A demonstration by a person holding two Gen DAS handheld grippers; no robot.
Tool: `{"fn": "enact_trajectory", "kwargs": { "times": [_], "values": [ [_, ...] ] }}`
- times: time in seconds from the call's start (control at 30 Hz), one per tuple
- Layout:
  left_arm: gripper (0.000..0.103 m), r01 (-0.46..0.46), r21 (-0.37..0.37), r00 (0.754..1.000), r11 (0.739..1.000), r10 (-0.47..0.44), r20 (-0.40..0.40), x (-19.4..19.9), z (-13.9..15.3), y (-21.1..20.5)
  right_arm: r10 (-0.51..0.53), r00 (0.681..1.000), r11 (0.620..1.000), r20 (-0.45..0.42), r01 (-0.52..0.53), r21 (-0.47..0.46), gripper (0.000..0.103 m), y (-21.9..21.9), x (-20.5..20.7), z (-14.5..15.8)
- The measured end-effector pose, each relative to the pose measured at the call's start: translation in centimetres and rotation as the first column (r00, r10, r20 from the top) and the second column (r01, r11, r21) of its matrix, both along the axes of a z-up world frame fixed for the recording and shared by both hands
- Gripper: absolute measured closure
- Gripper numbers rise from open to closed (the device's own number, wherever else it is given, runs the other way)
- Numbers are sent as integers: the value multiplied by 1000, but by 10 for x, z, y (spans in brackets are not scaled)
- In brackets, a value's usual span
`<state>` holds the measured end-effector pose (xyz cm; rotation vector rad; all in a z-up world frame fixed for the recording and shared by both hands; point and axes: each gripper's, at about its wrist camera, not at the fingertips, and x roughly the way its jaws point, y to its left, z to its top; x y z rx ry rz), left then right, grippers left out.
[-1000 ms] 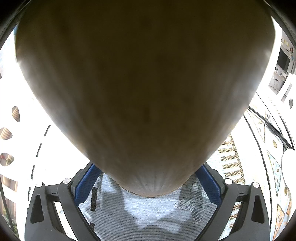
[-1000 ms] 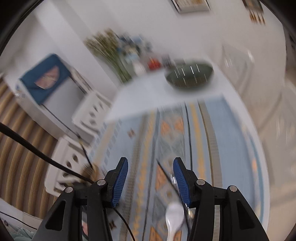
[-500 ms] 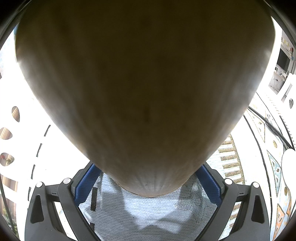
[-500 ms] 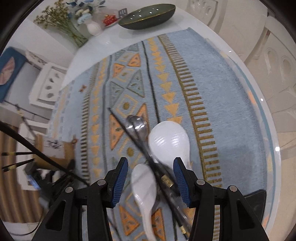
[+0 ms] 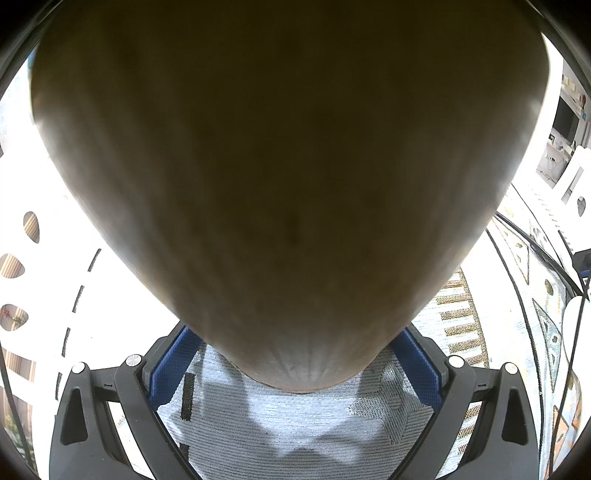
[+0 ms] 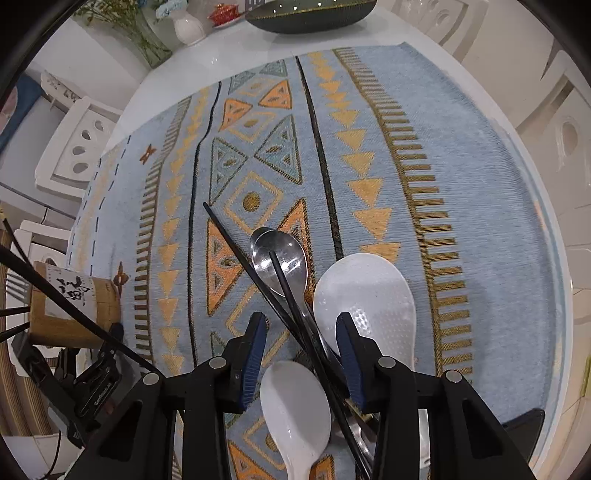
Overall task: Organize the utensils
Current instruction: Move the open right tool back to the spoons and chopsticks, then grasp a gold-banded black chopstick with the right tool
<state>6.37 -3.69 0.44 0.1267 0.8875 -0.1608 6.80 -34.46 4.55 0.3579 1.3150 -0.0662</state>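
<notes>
Utensils lie heaped on a patterned blue cloth (image 6: 461, 155): a steel spoon (image 6: 284, 264), two black chopsticks (image 6: 295, 310) crossed over it, a large white rice paddle (image 6: 373, 295) and a smaller white spoon (image 6: 295, 410). The right gripper (image 6: 301, 354) points down over the heap, its jaws partly apart and just now closing, the chopsticks and spoon handle between the blue pads without a visible grip. The left gripper (image 5: 295, 354) clasps a wide wooden holder (image 5: 280, 166) that fills its view. A dark dish (image 6: 310, 14), a vase (image 6: 188, 26) and white chairs (image 6: 79, 144) ring the white table (image 6: 236, 44).
</notes>
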Motion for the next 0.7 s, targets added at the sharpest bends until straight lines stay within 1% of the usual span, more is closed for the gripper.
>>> {"fn": "enact_trajectory", "kwargs": {
  "times": [0.13, 0.2, 0.23, 0.3, 0.33, 0.4, 0.57, 0.7],
  "values": [
    [3, 0, 0, 1000, 1000, 0, 0, 0, 0, 0, 2, 1000, 1000, -15, -2, 1, 67, -1, 3, -8],
    [3, 0, 0, 1000, 1000, 0, 0, 0, 0, 0, 7, 1000, 1000, -20, -7, -3, 74, -1, 4, -11],
    [3, 0, 0, 1000, 1000, 0, 0, 0, 0, 0, 8, 1000, 1000, -19, -8, -5, 74, -1, 4, -12],
    [3, 0, 0, 1000, 1000, 0, 0, 0, 0, 0, 16, 1000, 1000, -5, -16, 3, 88, 0, 4, -11],
    [3, 0, 0, 1000, 1000, 0, 0, 0, 0, 0, 17, 1000, 1000, -1, -17, 1, 88, 0, 4, -11],
    [3, 0, 0, 1000, 1000, 0, 0, 0, 0, 0, 20, 1000, 1000, 8, -20, 0, 93, 1, 4, -9],
    [3, 0, 0, 1000, 1000, 0, 0, 0, 0, 0, 23, 998, 1000, 54, -23, 1, 94, -1, 1, 3],
    [3, 0, 0, 1000, 1000, 0, 0, 0, 0, -1, 13, 993, 1000, 117, -14, 5, 94, -8, -7, 20]
  ]
}}
